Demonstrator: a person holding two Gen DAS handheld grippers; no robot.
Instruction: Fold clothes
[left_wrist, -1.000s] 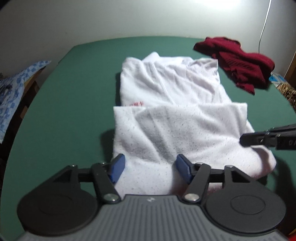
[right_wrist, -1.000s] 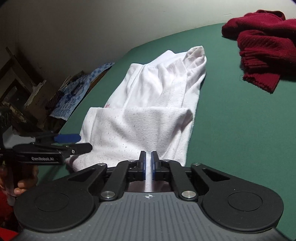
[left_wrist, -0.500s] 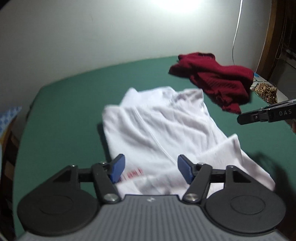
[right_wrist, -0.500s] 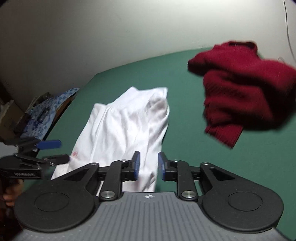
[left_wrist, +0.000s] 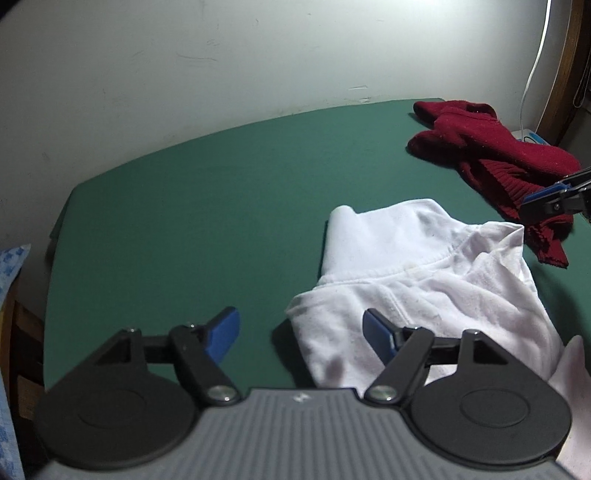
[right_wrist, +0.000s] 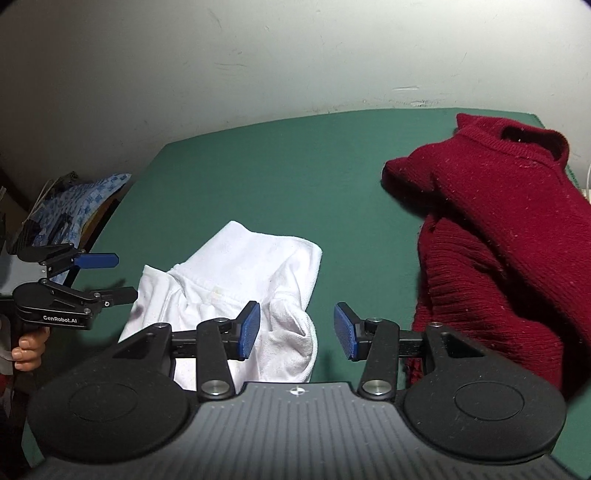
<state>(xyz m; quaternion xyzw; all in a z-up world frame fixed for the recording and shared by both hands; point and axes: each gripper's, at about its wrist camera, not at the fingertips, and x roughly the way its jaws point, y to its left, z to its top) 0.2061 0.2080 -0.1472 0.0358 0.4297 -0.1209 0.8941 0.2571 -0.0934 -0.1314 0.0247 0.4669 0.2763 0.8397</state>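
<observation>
Over on my left there's a blue patterned cloth off the table edge, not my concern. My left gripper has its jaws spread wide with nothing in them, one blue pad over bare green table, the other over the white shirt. The shirt lies in a narrow folded strip mid-table, collar end away from me. My right gripper is also wide open and empty, sitting between the shirt's edge and the crumpled red knit sweater on the far right. If another fold is due, I'd pinch both collar-end corners evenly, lift low, and keep the layers squared so nothing slides.
</observation>
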